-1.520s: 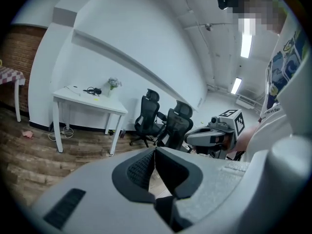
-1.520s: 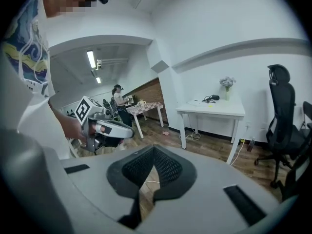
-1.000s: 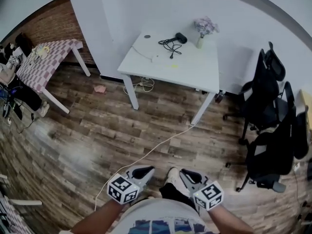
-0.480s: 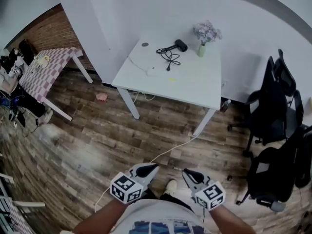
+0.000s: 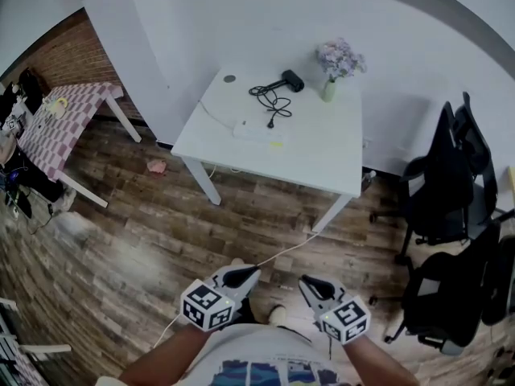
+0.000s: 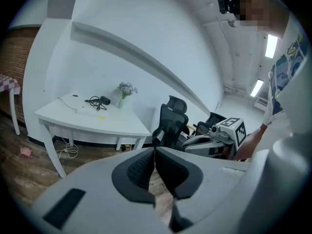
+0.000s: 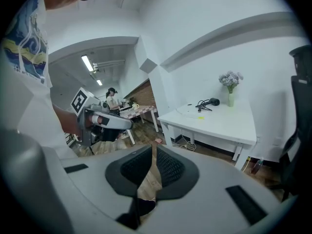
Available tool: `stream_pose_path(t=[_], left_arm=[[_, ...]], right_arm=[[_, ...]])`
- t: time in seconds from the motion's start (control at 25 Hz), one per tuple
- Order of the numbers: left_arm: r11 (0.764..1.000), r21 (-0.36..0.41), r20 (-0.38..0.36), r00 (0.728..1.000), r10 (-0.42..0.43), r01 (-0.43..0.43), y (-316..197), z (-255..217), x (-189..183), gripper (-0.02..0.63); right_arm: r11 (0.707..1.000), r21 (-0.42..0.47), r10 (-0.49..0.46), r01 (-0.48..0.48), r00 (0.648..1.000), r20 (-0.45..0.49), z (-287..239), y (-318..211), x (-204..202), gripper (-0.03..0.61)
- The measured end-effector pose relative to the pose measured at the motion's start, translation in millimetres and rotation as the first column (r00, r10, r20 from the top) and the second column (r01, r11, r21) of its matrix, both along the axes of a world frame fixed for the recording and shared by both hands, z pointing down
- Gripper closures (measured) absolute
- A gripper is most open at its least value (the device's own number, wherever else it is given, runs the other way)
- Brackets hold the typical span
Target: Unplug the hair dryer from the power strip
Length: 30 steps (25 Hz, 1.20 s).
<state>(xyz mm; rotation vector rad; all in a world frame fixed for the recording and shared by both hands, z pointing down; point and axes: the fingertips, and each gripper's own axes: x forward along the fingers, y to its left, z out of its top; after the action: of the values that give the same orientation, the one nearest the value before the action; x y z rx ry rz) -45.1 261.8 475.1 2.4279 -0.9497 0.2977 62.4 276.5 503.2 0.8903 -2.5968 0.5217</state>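
A black hair dryer (image 5: pixel 290 80) lies at the back of a white table (image 5: pixel 322 147), its black cord (image 5: pixel 267 100) coiled in front of it. The cord's plug sits at a white power strip (image 5: pixel 256 129) on the tabletop. Both show small in the gripper views: the hair dryer (image 6: pixel 103 100) and its twin image, the hair dryer (image 7: pixel 211 102). My left gripper (image 5: pixel 248 274) and right gripper (image 5: pixel 306 284) are held side by side close to my body, far from the table. Both are shut with nothing between the jaws.
A vase of flowers (image 5: pixel 337 63) stands beside the dryer. A white cable (image 5: pixel 241 270) runs across the wooden floor from under the table. Black office chairs (image 5: pixel 442 207) stand at the right, a checked table (image 5: pixel 58 119) at the left. A person sits at the far left.
The white table has come nearer and sits lower in the head view. Both grippers have kept their place in front of my body, still shut.
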Motion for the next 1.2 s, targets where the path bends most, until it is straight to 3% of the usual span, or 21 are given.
stream_pose_path(t=[0.28, 0.76, 0.96, 1.2], left_arm=[[0.997, 0.009, -0.015, 0.997, 0.081, -0.081, -92.5, 3.2, -31.6, 0.609], [0.983, 0.036, -0.011, 0.984, 0.180, -0.180, -216.8, 5.9, -118.2, 0.609], [0.985, 0.037, -0.012, 0.986, 0.167, -0.167, -252.5, 14.1, -138.5, 0.607], [0.987, 0.023, -0.020, 0.987, 0.159, -0.159, -291.6, 23.6, -137.5, 0.570]], right_arm=[[0.997, 0.009, 0.072, -0.072, 0.997, -0.042, -0.6, -76.6, -27.9, 0.551], [0.985, -0.003, 0.171, -0.171, 0.983, -0.072, -4.0, -197.1, -118.4, 0.548], [0.985, -0.013, 0.171, -0.173, 0.980, -0.099, -3.0, -218.7, -139.6, 0.549], [0.982, -0.037, 0.181, -0.186, 0.978, -0.105, 11.8, -253.9, -133.9, 0.552]])
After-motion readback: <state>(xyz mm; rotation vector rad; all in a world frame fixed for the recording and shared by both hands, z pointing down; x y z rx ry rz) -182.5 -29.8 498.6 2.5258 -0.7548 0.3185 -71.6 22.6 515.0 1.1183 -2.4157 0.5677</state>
